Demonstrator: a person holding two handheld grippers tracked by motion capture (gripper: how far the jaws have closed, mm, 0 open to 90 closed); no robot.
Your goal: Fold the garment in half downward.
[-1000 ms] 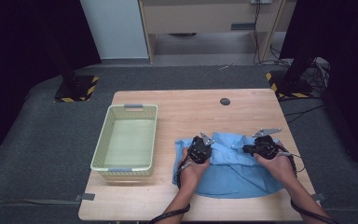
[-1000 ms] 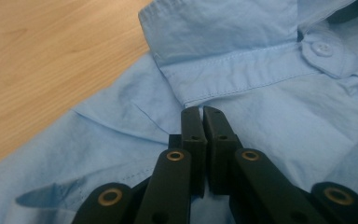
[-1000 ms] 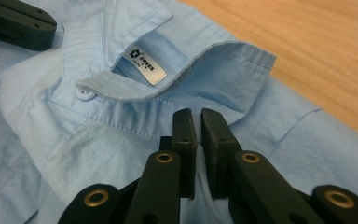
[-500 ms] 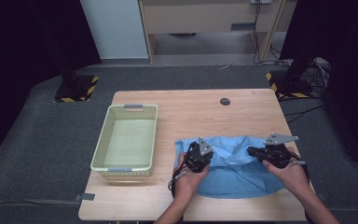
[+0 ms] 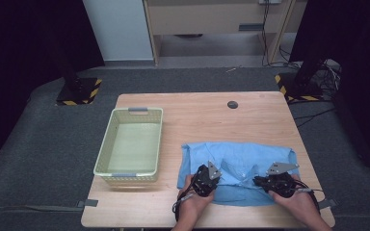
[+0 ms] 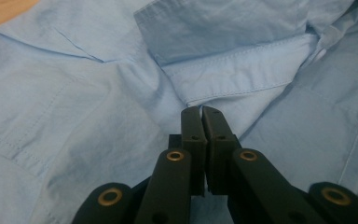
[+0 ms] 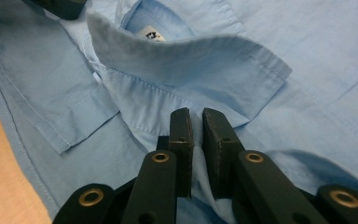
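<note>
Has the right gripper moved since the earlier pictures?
Yes. The right gripper has come toward the near table edge, away from the dark round spot.

The 2 hands come in from the near edge, forearms roughly parallel. The left tongs (image 5: 207, 177) point forward, jaws pressed together on a fold of cloth. The right tongs (image 5: 270, 180), well apart from them, pinch cloth with a slim gap between the jaws.

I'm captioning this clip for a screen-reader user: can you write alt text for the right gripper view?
The right gripper pinches light blue fabric of a shirt between its nearly shut black jaws, just below the collar. A white neck label shows inside the collar, and wooden table at lower left.
</note>
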